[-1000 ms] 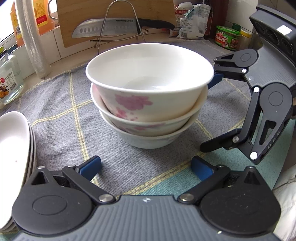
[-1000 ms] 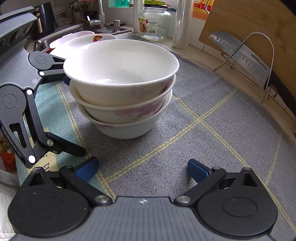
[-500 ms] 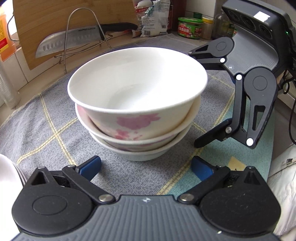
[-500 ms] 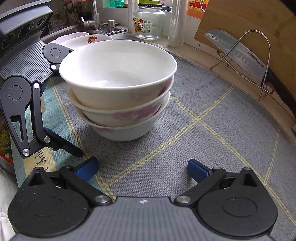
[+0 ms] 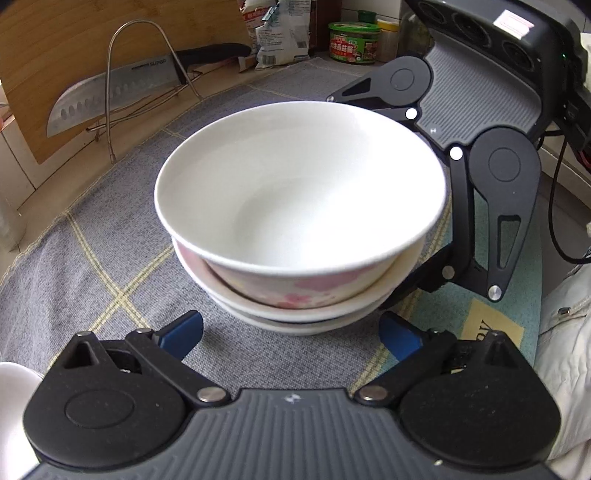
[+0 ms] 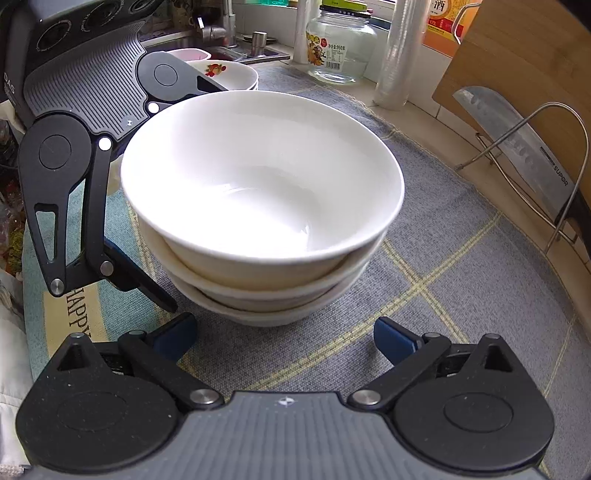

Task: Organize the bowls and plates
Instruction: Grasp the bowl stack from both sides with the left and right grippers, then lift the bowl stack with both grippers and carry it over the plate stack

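Observation:
A stack of three white bowls with pink flower prints (image 5: 299, 206) stands on a grey mat with yellow lines (image 5: 92, 258); it also shows in the right wrist view (image 6: 258, 192). My left gripper (image 5: 291, 334) is open, its blue fingertips close in front of the stack's base. My right gripper (image 6: 284, 332) is open, just before the stack from the other side. Each gripper shows in the other's view, beside the stack: the right one (image 5: 476, 177) and the left one (image 6: 70, 177). Stacked plates (image 6: 225, 74) lie behind the bowls.
A knife (image 5: 122, 96) rests on a wire stand against a wooden board (image 6: 517, 74). A glass jar (image 6: 340, 48) and a sink tap (image 6: 221, 29) are at the back. Food packets (image 5: 280, 29) and a green can (image 5: 354, 42) stand at the mat's far edge.
Both grippers have moved closer to the bowl stack and higher, looking down into the top bowl. The left view has swung right, so the plates at its left are almost out of frame.

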`<state>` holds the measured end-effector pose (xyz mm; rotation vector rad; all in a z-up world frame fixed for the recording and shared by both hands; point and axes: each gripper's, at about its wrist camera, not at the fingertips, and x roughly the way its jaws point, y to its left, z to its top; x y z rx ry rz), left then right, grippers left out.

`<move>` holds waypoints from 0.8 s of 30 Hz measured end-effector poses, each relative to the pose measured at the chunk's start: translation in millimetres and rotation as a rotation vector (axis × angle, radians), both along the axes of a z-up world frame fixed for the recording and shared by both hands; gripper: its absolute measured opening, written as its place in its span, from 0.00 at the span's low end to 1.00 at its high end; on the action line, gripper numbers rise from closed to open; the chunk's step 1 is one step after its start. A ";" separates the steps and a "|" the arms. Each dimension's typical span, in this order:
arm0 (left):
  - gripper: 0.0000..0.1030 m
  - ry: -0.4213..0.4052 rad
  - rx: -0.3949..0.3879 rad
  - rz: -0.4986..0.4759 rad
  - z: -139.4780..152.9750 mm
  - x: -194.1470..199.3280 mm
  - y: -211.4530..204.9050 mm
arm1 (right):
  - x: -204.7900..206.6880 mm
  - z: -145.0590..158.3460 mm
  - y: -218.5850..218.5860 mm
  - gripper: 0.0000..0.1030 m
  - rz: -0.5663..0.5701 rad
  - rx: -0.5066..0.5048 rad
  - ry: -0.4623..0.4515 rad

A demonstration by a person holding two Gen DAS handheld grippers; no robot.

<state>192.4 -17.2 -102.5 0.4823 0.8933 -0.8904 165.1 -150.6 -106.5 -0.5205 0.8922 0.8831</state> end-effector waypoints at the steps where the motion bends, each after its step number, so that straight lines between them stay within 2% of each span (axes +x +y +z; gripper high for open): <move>1: 0.92 0.008 0.000 0.000 -0.4 1.3 0.4 | 0.9 0.2 1.1 1.00 0.004 0.003 -0.003; 6: 0.90 0.003 -0.003 -0.019 3.5 6.7 1.9 | 3.8 4.3 5.9 0.98 0.050 0.016 -0.022; 7: 0.87 0.003 -0.004 -0.025 4.3 7.5 1.4 | 4.2 5.0 6.2 0.97 0.058 0.016 -0.024; 19: 0.78 -0.012 -0.001 -0.151 8.6 7.6 -3.7 | 2.0 13.3 4.7 0.80 0.135 0.017 -0.012; 24: 0.77 0.001 -0.005 -0.185 8.7 11.6 -2.4 | 3.9 14.5 3.1 0.79 0.146 0.033 0.001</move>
